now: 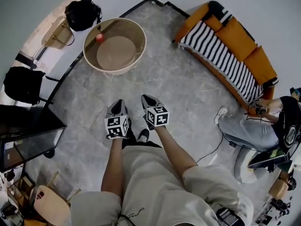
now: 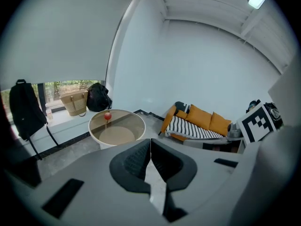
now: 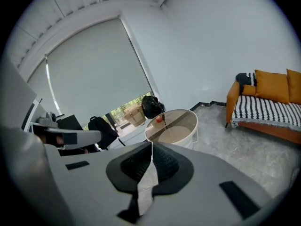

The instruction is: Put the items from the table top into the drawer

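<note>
Far left, a black backpack (image 1: 21, 84) hangs by the window. Next up is the round glass-top table (image 1: 141, 48), with a small red round thing (image 1: 99, 37) sitting near its rim. The left gripper (image 1: 117, 105) and right gripper (image 1: 148, 100) are side by side, well short of the table, both with jaws pressed together and holding nothing. The orange sofa (image 1: 244, 41) is off to the right.

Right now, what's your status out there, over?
Left tool and right tool shut, empty. Red item on round table, untouched, tools well short of it. Only bare floor between.
</note>
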{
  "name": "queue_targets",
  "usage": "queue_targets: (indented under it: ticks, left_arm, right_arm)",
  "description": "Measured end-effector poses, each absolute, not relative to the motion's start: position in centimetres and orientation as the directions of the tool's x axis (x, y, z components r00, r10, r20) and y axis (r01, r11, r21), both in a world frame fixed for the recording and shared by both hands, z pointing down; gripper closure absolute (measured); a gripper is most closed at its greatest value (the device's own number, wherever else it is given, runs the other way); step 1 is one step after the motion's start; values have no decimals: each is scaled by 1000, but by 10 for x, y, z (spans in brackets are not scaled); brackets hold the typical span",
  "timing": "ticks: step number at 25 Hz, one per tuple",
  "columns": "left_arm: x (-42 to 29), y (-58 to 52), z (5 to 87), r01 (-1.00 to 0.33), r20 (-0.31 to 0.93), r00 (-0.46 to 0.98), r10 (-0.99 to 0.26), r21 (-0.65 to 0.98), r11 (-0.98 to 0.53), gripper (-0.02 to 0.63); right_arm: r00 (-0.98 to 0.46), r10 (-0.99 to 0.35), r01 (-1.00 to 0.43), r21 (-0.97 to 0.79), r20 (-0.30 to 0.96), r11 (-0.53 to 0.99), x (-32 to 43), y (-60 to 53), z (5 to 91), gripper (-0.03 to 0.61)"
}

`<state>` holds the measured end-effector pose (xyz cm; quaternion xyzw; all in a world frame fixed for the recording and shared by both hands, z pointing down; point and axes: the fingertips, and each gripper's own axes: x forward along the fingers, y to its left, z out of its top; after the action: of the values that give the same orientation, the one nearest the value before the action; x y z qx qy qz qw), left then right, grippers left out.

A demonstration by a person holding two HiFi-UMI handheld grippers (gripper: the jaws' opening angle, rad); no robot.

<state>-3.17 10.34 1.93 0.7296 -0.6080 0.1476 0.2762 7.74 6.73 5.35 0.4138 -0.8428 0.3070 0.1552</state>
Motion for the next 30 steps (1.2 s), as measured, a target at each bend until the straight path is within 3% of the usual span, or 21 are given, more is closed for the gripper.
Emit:
queue_targets:
  ticks: [5, 21, 30]
  left_arm:
    - [-10, 142, 2, -967, 551, 253, -795, 165, -194, 592]
    - [17, 169, -13, -968, 523, 225, -822, 218, -127, 592]
    - [9, 179, -22, -974, 518, 209, -829, 189, -127, 592]
  right_arm:
    - [-615, -617, -788, -393, 491, 473, 86, 113, 31, 541]
    - [-589, -657, -807, -376, 470, 455, 139, 146, 10, 543]
    - [-613, -646, -789, -384, 455, 479, 128, 153, 8, 543]
